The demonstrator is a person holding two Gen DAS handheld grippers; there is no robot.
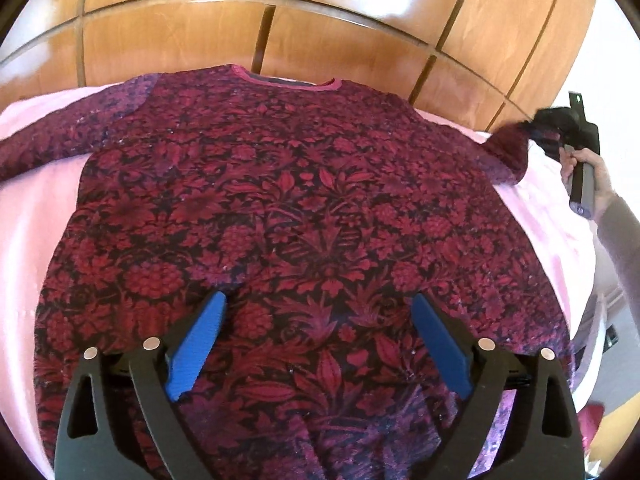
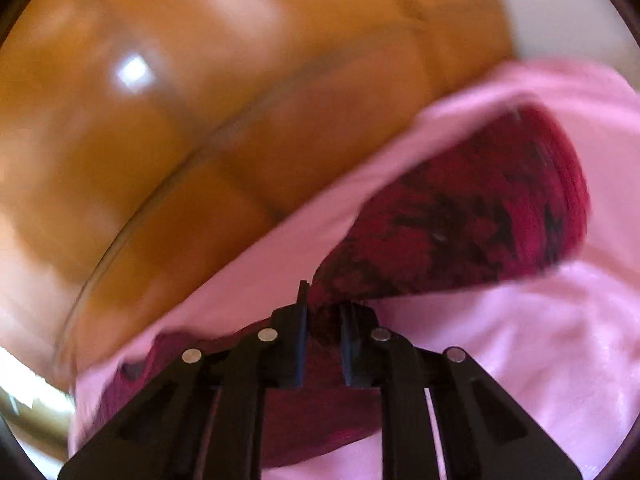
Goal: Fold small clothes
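A: Where lies the sweater (image 1: 304, 216)?

B: Flat on the pink bed sheet (image 1: 36, 216), collar toward frame top. Left tool (image 1: 316, 344) hovers wide open, empty, above the hem.

A: And the right tool (image 2: 324, 312)?

B: Clamped on the sleeve (image 2: 472, 224), right edge; fold goes inward.

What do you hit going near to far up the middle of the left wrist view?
Left gripper with open blue fingers → red flowered sweater laid flat on the pink sheet → its pink collar → wooden wardrobe doors.
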